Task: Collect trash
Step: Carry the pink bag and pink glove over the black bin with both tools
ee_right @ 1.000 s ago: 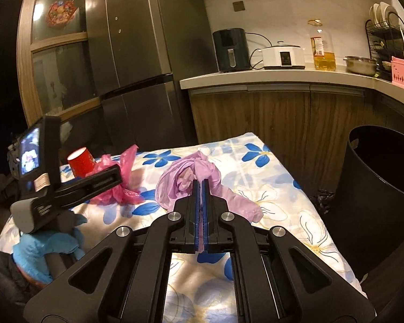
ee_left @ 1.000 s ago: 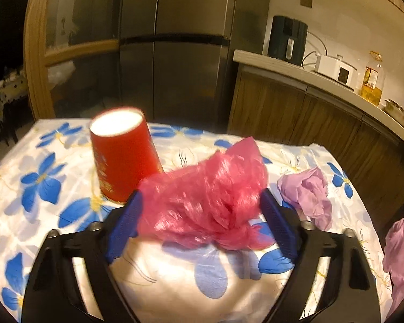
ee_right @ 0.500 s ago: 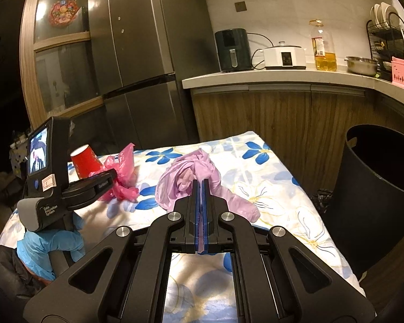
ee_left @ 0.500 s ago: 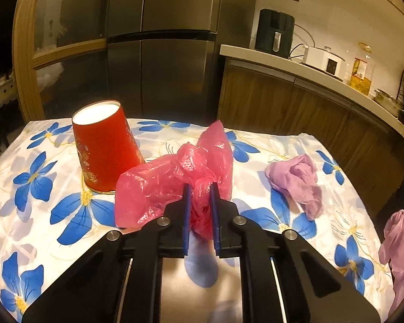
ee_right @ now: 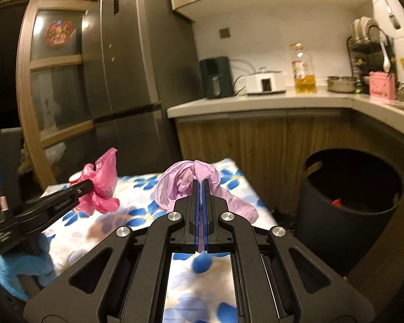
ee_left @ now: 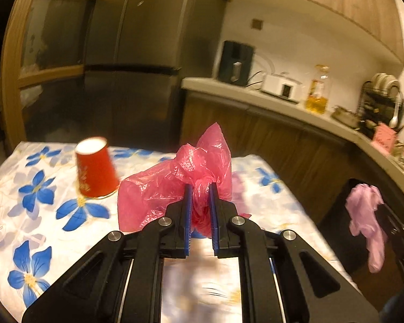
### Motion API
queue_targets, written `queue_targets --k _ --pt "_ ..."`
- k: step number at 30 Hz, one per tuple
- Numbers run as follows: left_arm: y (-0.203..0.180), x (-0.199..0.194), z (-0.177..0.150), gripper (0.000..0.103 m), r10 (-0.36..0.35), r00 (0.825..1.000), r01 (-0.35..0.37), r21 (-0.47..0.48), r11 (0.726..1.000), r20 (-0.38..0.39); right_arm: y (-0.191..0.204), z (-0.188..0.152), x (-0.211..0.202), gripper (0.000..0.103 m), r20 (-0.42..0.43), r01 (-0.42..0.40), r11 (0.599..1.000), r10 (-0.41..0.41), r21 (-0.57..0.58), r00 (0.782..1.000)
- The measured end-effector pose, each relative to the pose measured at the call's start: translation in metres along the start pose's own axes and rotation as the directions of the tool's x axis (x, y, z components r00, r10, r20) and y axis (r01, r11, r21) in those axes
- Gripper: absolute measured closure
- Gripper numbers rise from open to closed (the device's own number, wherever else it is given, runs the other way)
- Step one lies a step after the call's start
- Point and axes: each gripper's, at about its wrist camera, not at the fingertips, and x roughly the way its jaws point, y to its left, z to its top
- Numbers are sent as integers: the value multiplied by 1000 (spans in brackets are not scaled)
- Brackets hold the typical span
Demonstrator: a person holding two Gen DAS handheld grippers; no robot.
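Observation:
My left gripper (ee_left: 199, 185) is shut on a crumpled pink plastic bag (ee_left: 159, 188) and holds it just above the flowered tablecloth (ee_left: 40, 202). In the right wrist view the left gripper (ee_right: 86, 188) shows from the side, with the pink bag (ee_right: 99, 188) hanging clear of the table. My right gripper (ee_right: 201, 181) is shut on a lilac plastic bag (ee_right: 172, 185), which droops off both sides of the jaws. That lilac bag (ee_left: 366, 215) also hangs at the right in the left wrist view. An upturned red paper cup (ee_left: 95, 171) stands on the table left of the pink bag.
A black bin (ee_right: 350, 215) stands on the floor right of the table, open, with a small red scrap (ee_right: 336, 202) inside. A blurred lilac scrap (ee_left: 238, 188) lies behind the pink bag. Fridge (ee_right: 137, 80) and wooden counter (ee_right: 256, 105) close off the back. A blue-gloved hand (ee_right: 18, 269) holds the left gripper.
The left jaws, open around the pink bag a second ago, closed on it and lifted it off the table. Both grippers rose; the right kept its hold on the lilac bag.

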Motion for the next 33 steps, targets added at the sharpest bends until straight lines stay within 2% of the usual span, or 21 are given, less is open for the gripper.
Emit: queue_targets --k 4,9,16,21,25,28,33 --pt "-35 -23 9 92 -74 996 72 38 997 43 -22 10 -26 101 59 50 998 -51 26 997" --pt "-81 -45 18 92 -169 983 163 81 983 74 -51 21 -53 101 115 112 992 -118 61 986" --pt "-150 -58 22 91 -278 957 265 144 954 86 -96 32 -85 101 190 223 971 -235 84 953" --pt "-198 -51 18 91 -348 935 331 179 927 72 -123 36 -98 101 240 287 954 -298 83 924" --pt "-230 -34 11 91 -398 917 383 198 902 39 -143 34 -96 101 259 315 945 -326 82 909" --pt "-246 -15 4 91 -427 904 416 210 885 8 -155 32 -89 101 256 318 945 -328 81 909" --pt "-261 10 -14 91 -439 898 437 221 872 -42 -172 27 -76 101 243 311 947 -321 80 915"
